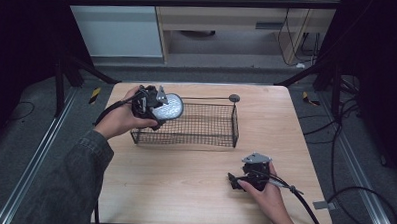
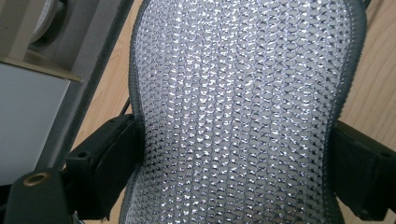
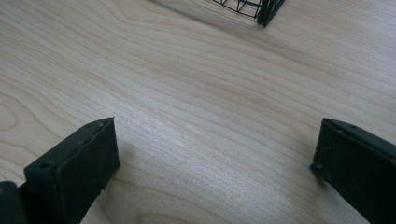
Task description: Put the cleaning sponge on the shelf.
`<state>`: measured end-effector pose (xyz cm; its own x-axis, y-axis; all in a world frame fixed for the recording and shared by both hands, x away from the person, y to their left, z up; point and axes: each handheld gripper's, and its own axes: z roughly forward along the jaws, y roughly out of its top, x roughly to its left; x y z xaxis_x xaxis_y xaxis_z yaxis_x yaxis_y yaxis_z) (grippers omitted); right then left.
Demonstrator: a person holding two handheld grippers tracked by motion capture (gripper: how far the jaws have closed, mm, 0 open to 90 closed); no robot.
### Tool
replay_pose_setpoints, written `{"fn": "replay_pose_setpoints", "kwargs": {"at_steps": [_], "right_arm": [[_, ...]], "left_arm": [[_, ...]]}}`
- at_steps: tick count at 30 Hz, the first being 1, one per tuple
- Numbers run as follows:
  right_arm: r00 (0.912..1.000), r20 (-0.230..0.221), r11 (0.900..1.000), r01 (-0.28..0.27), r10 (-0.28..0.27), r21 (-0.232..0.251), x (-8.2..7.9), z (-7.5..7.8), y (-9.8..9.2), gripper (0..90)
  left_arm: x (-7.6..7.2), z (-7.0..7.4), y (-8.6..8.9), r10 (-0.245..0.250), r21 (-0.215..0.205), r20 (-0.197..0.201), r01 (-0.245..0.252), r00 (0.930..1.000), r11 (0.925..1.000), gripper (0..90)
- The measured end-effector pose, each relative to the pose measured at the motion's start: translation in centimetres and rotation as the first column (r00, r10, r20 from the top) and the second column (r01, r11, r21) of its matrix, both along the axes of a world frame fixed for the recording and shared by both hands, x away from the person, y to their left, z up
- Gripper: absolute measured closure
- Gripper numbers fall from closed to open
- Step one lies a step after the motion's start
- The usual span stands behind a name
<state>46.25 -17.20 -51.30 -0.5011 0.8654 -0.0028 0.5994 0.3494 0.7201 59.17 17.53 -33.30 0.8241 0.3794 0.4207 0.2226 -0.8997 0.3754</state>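
Noted: you held the left gripper [image 1: 154,108] left of centre in the high view, clamped on a silvery mesh pad [image 1: 167,106]. That pad hung over the left end of the wire basket [image 1: 221,127], apparently above the rim rather than down inside; the high view did not settle whether it touched the wire. In the left gripper view the pad [image 2: 243,112] ran from bottom to top of the frame, with a black jaw pressed against each grey-edged side. You gripped it across its width, likely so the length could go down into the basket's long axis.

Your right gripper [image 1: 239,182] sat low right in the high view, on or just above the table [image 1: 183,191], well apart from the basket. Its jaws stood wide apart with nothing between them; the right gripper view showed bare wood grain there and one basket corner [image 3: 261,11] at the top edge. Judged as parked, kept out of the left arm's way.

The basket looked to have nothing else in it. A thin rod with a round dark end [image 1: 234,98] lay along its far side; I could not tell its purpose.

Step in hand, as I read it: placing the pad in the basket, release not yet made.
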Motion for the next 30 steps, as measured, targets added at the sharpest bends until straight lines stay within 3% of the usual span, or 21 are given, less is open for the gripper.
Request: {"fn": "replay_pose_setpoints", "kwargs": {"at_steps": [17, 30], "right_arm": [[1.0, 0.0, 1.0, 0.0, 0.0, 0.001, 0.0, 0.0, 0.0, 0.4], [1.0, 0.0, 1.0, -0.001, 0.001, -0.001, 0.0, 0.0, 0.0, 0.4]], "left_arm": [[1.3, -0.5, 0.0, -0.007, 0.015, -0.007, 0.007, 1.0, 0.9999, 10.1], [2.7, -2.0, 0.4, 0.012, 0.041, -0.032, -0.011, 0.9994, 0.9991, 10.0]]}}
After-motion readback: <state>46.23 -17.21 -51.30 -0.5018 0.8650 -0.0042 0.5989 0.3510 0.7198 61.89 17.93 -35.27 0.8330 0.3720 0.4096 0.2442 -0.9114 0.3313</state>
